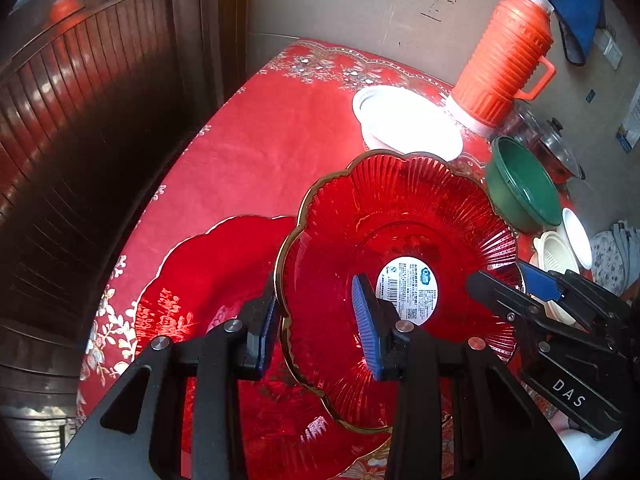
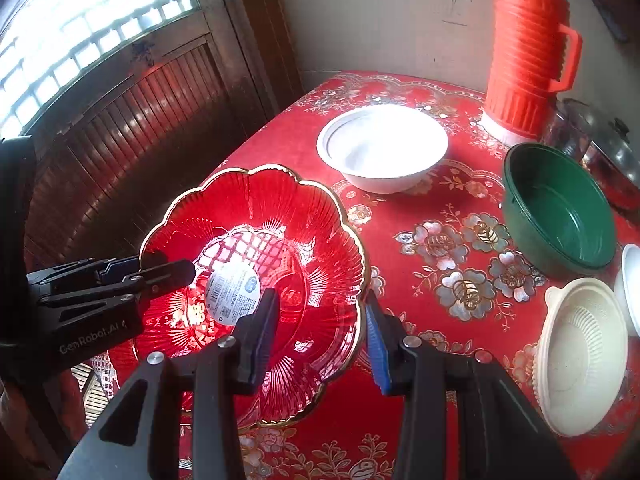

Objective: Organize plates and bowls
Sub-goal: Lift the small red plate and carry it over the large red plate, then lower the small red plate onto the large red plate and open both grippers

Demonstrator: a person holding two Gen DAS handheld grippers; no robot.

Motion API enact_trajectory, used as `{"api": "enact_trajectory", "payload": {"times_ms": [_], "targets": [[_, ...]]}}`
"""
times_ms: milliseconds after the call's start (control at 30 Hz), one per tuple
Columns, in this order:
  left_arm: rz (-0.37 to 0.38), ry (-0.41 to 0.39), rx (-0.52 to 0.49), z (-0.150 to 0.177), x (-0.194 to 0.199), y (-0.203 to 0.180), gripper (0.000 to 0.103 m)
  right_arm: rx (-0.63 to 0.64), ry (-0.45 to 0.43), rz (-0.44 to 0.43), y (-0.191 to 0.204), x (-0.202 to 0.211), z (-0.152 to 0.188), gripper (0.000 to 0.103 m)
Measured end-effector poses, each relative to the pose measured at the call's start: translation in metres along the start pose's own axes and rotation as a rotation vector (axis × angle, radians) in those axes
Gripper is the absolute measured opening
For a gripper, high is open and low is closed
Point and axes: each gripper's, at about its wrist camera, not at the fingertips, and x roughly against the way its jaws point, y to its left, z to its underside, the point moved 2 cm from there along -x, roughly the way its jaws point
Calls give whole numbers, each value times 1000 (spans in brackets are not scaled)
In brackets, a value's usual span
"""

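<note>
A red glass flower-shaped plate [image 1: 400, 248] with a gold rim and a white label is held between both grippers above a second red plate [image 1: 192, 300] on the table. My left gripper [image 1: 316, 332] straddles its left rim, one finger on each side. My right gripper [image 2: 320, 332] straddles its right rim [image 2: 360, 280]; it also shows at the right of the left wrist view [image 1: 504, 284]. The left gripper shows in the right wrist view [image 2: 168, 272]. The plate [image 2: 256, 264] is tilted. A white bowl [image 2: 382, 148], a green bowl [image 2: 560, 208] and a cream bowl [image 2: 580, 352] stand on the table.
An orange thermos [image 2: 528, 48] stands at the back by the wall. A glass-lidded pot [image 2: 600, 140] sits behind the green bowl. Another white bowl [image 2: 632, 288] is at the right edge. A dark wooden shutter [image 2: 120, 128] lines the left. The table has a red flowered cloth [image 2: 440, 240].
</note>
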Motion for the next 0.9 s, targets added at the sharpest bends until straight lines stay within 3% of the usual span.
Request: {"api": "enact_trajectory", "payload": {"times_ms": [467, 900], "targets": [[-62, 23, 59, 41, 10, 59, 35, 115, 46, -56, 60, -21, 11, 43], [-105, 74, 66, 61, -11, 76, 35, 182, 132, -47, 84, -50, 31, 48]]}}
